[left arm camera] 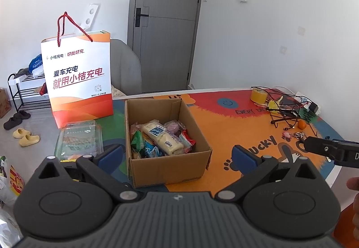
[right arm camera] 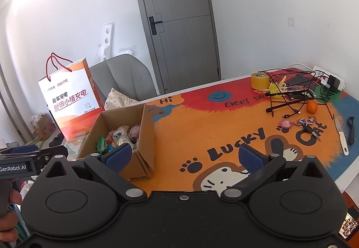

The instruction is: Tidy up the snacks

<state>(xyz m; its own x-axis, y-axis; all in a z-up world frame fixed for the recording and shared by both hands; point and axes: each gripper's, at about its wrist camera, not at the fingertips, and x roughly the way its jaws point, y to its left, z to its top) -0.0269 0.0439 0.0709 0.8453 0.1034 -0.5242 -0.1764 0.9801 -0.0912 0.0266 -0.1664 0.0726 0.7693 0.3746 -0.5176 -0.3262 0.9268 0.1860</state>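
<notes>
The snacks (left arm camera: 160, 137) lie heaped in an open cardboard box (left arm camera: 168, 165) on the desk (left arm camera: 224, 127): a pale long packet with a blue label on top, a purple round one behind it, green, blue and red wrappers around them. The box stands toward the left of the desk, its flaps up. Just left of it lies a clear plastic tray (left arm camera: 78, 138) with a printed sheet inside. Behind the tray stands a white and orange paper bag (left arm camera: 78, 82) with red cord handles.

The left gripper (left arm camera: 177, 155) hovers near the box's near wall, its jaws spread wide with nothing between them; the box sits in the gap as the left wrist camera sees it. The right gripper (right arm camera: 185, 155) hovers to the right of the box over the cartoon mat, jaws likewise spread and empty. A hand (right arm camera: 10, 216) grips the left gripper's handle at the lower left of the right wrist view.

Far right on the desk lie a roll of yellow tape (right arm camera: 259, 80), a black wire stand (right arm camera: 289, 100) tangled with cables, an orange (right arm camera: 312, 106), keys (right arm camera: 307, 124), a white knife (right arm camera: 341, 135) and a power strip (right arm camera: 329, 79). Beyond the desk stand a grey chair (right arm camera: 125, 77) and a grey door (right arm camera: 179, 21).
</notes>
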